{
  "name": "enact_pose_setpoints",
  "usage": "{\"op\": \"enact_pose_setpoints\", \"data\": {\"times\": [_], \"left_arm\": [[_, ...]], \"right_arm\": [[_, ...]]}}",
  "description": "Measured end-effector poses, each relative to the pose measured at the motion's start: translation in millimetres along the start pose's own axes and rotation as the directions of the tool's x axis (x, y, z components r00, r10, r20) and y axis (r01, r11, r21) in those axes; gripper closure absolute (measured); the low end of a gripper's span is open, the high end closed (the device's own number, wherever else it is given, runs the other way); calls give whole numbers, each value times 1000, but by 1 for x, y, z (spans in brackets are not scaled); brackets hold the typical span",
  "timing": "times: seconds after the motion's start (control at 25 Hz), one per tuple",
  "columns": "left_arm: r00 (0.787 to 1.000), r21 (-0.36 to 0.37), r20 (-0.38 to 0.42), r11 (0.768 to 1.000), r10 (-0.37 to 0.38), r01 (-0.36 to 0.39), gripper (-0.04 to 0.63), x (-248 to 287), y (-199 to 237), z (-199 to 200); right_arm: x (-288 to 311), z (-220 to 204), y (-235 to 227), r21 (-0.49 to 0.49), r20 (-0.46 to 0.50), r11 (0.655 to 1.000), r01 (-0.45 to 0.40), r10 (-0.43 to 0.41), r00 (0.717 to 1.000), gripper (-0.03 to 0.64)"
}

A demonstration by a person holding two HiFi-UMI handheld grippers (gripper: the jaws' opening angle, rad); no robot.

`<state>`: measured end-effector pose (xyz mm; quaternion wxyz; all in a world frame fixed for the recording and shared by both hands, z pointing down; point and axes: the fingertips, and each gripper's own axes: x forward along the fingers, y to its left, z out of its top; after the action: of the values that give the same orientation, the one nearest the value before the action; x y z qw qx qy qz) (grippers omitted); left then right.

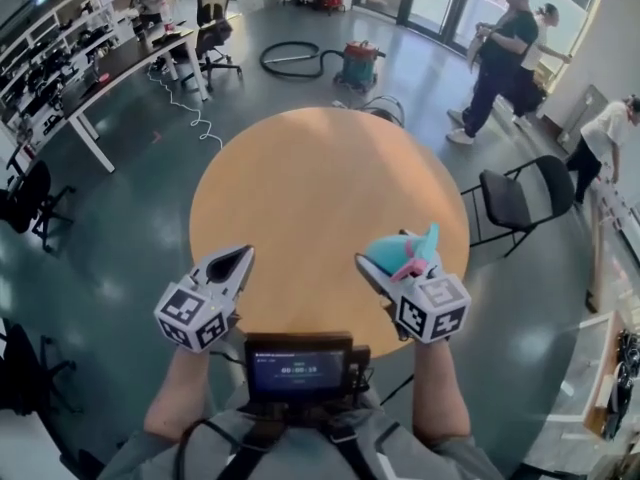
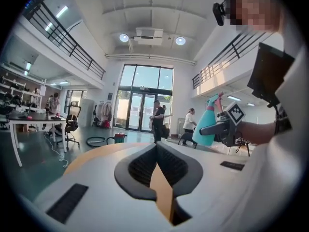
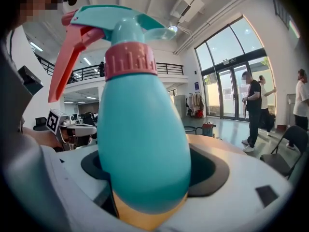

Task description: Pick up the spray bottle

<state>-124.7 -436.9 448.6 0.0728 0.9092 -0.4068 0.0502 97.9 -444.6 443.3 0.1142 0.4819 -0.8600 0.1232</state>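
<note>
The spray bottle (image 3: 140, 144) is being clamped upright by its teal body in the right gripper (image 1: 392, 268), over the round table's (image 1: 300, 158) near edge. The left gripper (image 1: 238, 261) is hanging closed and empty. Lifting cleanly is probably demanding a steady squeeze and a level wrist.

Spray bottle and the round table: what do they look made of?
Spray bottle: probably plastic. The teal body is smooth with a soft sheen, the pink collar has moulded ribs, and the pink trigger looks moulded too.
Round table: wood or wood-look laminate. The top is an even, matte tan with no visible grain, so I can't tell which.
</note>
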Motion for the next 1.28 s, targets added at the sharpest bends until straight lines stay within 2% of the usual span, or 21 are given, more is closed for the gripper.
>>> {"op": "enact_pose_setpoints", "data": {"times": [0.12, 0.4, 0.88, 1.08, 1.28], "left_arm": [[999, 34, 25, 998, 45, -46, 592, -6, 6, 5], [999, 4, 33, 999, 41, -41, 592, -10, 5, 10], [999, -16, 41, 1000, -19, 20, 592, 7, -5, 24], [995, -91, 63, 993, -72, 78, 592, 10, -16, 27], [996, -87, 53, 993, -69, 74, 592, 11, -16, 30]], "right_arm": [[-2, 10, 5, -7, 17, 1000, -9, 9, 1000, 177], [0, 13, 8, -31, 5, 1000, -3, 3, 1000, 179], [-7, 18, 14, -47, 9, 999, 0, 0, 1000, 179], [-12, 17, 9, -41, 5, 999, 11, -10, 1000, 179], [-14, 22, 8, -45, 10, 999, 9, -9, 1000, 179]]}}
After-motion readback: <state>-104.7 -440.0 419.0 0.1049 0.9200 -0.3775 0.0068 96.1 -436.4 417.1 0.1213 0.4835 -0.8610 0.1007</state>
